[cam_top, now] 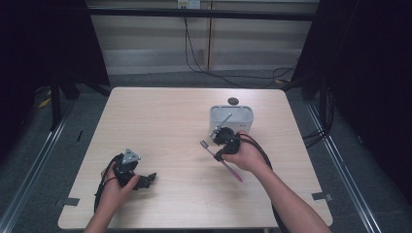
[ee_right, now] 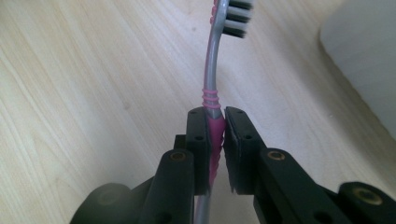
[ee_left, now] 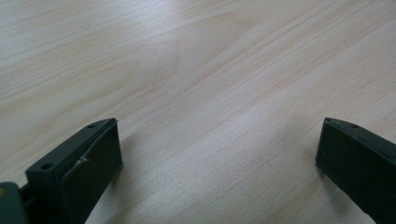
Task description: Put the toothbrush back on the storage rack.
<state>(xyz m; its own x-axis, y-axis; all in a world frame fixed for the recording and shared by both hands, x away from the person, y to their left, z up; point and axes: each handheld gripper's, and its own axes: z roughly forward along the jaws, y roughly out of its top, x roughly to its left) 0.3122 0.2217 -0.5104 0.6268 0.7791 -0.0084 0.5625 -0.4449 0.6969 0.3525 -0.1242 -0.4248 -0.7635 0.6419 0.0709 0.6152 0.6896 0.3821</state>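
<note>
Right gripper view: the right gripper (ee_right: 215, 128) has its jaws clamped on the pink grip section of the toothbrush (ee_right: 211, 88), a hold near the neck that leaves the bristled head free and pointing forward. High view: that toothbrush (cam_top: 221, 160) sits just in front of the white holder (cam_top: 231, 118), where a grey brush (cam_top: 221, 123) already leans, likely so it can be tipped in beside it. The left gripper (cam_top: 145, 180) rests near the table's (cam_top: 160, 121) front-left, jaws spread wide, holding nothing, out of the way.
</note>
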